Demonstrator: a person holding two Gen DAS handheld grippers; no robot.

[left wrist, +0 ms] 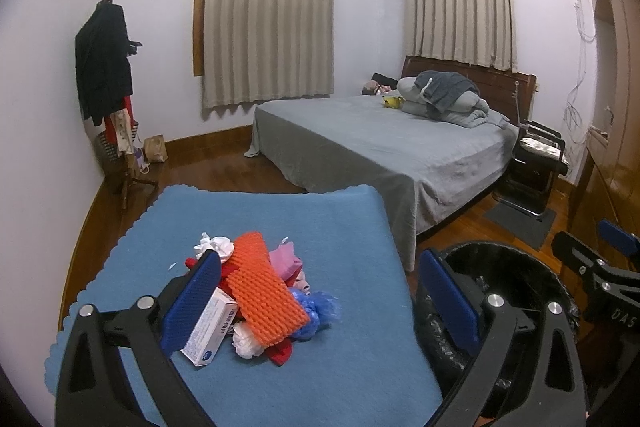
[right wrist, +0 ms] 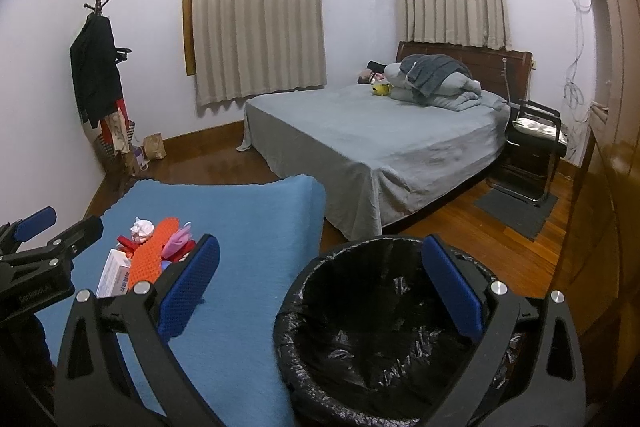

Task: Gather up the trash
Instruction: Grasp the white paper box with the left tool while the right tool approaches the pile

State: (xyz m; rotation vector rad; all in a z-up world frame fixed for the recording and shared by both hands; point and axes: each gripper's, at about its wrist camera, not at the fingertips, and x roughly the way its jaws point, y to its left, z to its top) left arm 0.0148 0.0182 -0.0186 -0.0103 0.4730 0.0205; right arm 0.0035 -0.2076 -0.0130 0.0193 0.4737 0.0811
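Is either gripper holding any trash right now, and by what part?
Nothing is held. The left gripper is open above the trash pile; the right gripper is open over the black-lined bin.

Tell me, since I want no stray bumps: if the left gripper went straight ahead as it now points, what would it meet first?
Probably the trash pile: the orange foam sheet lies between the open left gripper's fingers on the blue cloth. Depth is unclear; a flatter path might pass over it.

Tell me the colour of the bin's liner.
Black, glossy plastic; the trash bin liner shows best in the right wrist view.
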